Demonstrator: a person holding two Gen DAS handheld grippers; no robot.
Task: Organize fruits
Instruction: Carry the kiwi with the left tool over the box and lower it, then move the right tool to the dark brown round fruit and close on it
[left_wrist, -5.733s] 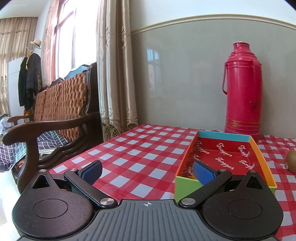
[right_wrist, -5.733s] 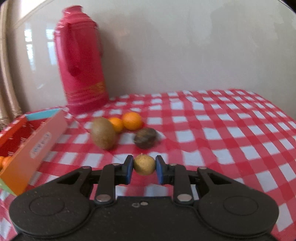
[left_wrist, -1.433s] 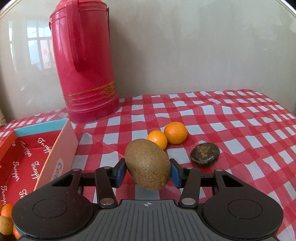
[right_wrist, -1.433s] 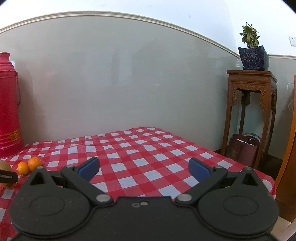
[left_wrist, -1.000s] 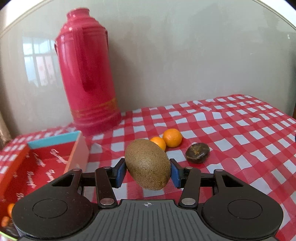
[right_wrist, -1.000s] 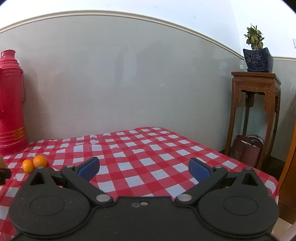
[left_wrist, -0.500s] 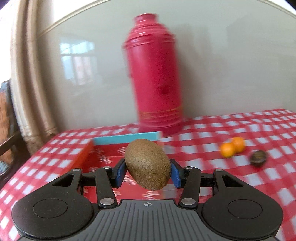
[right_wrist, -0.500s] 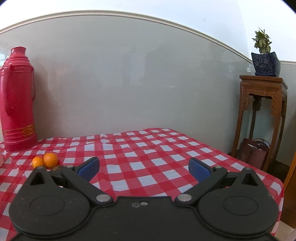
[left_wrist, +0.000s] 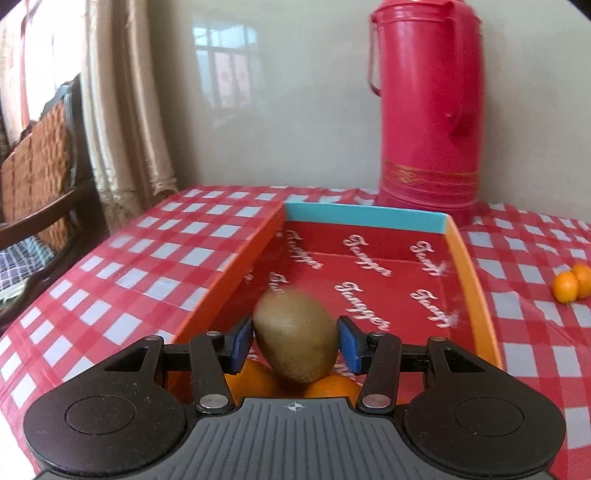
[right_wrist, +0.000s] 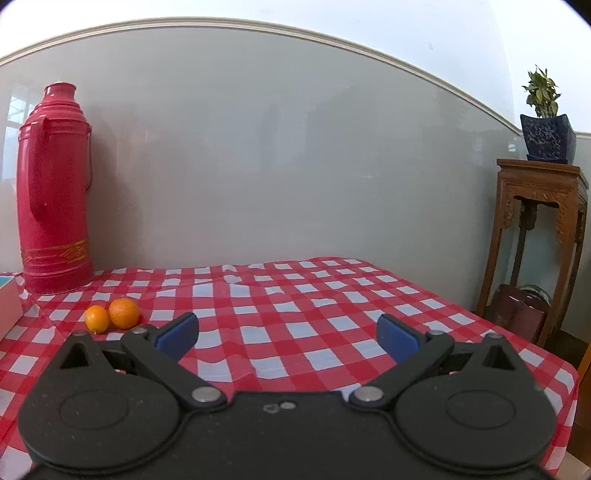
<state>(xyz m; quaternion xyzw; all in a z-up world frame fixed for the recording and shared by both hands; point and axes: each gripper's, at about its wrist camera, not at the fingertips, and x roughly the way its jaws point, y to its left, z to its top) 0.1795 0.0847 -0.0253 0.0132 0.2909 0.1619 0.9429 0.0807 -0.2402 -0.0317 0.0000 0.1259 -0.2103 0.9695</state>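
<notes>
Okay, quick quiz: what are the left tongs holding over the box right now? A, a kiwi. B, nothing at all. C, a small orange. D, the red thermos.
A: the left tongs are clamped on a brown, fuzzy kiwi, held above the near end of the red-lined box, where orange fruit already lies.

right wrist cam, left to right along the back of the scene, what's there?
Box corner → red thermos → smaller orange → larger orange → wooden stand with the potted plant on top.
</notes>
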